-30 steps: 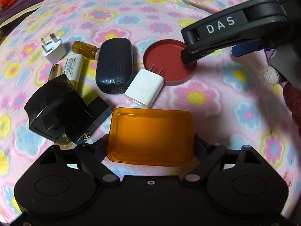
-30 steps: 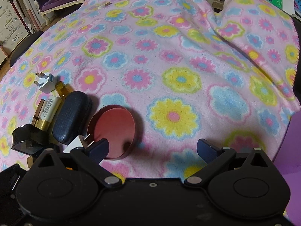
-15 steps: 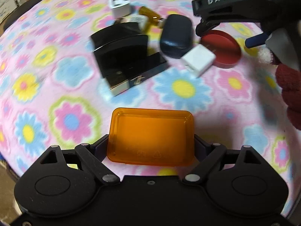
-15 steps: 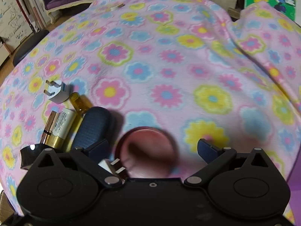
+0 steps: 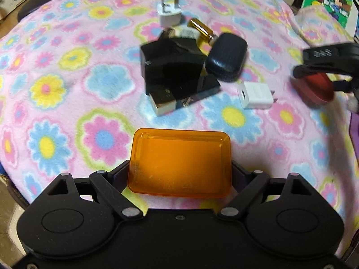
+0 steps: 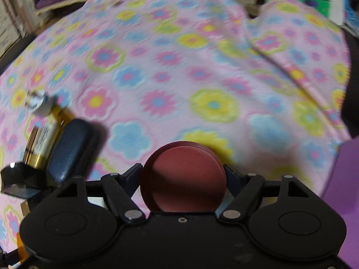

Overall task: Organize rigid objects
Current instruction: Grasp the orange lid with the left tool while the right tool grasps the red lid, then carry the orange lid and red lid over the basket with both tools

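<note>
Change noted: one second ago the right gripper (image 6: pixel 182 179) stood wide with the red round lid (image 6: pixel 182 179) lying flat on the flowered blanket (image 6: pixel 179 78) beside its left finger; now the fingers are closed against the lid's rim on both sides and the lid sits between them. In the left wrist view the lid (image 5: pixel 314 88) appears tilted and seemingly clear of the blanket, though blur prevents certainty. The left gripper (image 5: pixel 179 163) has swung away from the cluster, which now lies well ahead of it, and remains clamped on the short sides of the orange rectangular lid (image 5: pixel 179 163). Assessment: both lids are secured and separated from the pile, so each probably awaits a placing spot. Orientation: the orange lid's long axis runs crosswise between the fingers, hollow face up; the red lid is round, no long axis, its open face toward the camera. Left behind: black box (image 5: pixel 175 76), dark case (image 5: pixel 226 58), white charger (image 5: pixel 255 95), white plug adapter (image 5: pixel 168 14).
</note>
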Tool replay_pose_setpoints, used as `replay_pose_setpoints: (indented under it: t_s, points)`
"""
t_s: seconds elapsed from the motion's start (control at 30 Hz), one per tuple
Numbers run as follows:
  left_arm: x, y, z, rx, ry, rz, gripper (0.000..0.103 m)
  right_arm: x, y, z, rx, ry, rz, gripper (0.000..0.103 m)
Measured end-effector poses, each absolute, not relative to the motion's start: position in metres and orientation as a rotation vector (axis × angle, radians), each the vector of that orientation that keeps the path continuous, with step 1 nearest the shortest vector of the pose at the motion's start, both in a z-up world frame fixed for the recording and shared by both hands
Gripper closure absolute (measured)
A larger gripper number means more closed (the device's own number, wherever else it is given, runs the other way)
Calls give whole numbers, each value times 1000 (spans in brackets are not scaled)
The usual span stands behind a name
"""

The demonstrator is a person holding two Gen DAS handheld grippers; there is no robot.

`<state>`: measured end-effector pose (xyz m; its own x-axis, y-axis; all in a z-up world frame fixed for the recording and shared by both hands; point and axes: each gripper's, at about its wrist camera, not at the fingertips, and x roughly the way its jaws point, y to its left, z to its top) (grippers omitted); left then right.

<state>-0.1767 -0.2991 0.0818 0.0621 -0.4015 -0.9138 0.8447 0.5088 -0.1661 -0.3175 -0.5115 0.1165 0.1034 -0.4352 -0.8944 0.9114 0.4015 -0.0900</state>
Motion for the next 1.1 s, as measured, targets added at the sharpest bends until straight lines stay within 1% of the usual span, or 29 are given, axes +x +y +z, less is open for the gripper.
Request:
replay_pose_setpoints:
  t_s: [0.2, 0.43, 0.67, 0.87, 1.1]
  points:
    - [-163, -275, 106, 407, 1132, -950, 19, -308, -484, 149, 510, 1000, -1021, 26]
    - [-133, -222, 123, 331, 1078, -817, 19, -241, -412, 162, 426, 1003, -806, 26]
    - [-90, -137, 128, 222, 1082, -608, 19, -162, -311, 163, 337, 1025, -528, 26]
    - [-53, -59, 110, 143, 1112, -385, 19, -102, -209, 150, 271, 1080, -283, 26]
    - [-27, -12, 70, 120, 1168, -227, 19, -53, -119, 117, 180, 1178, -133, 26]
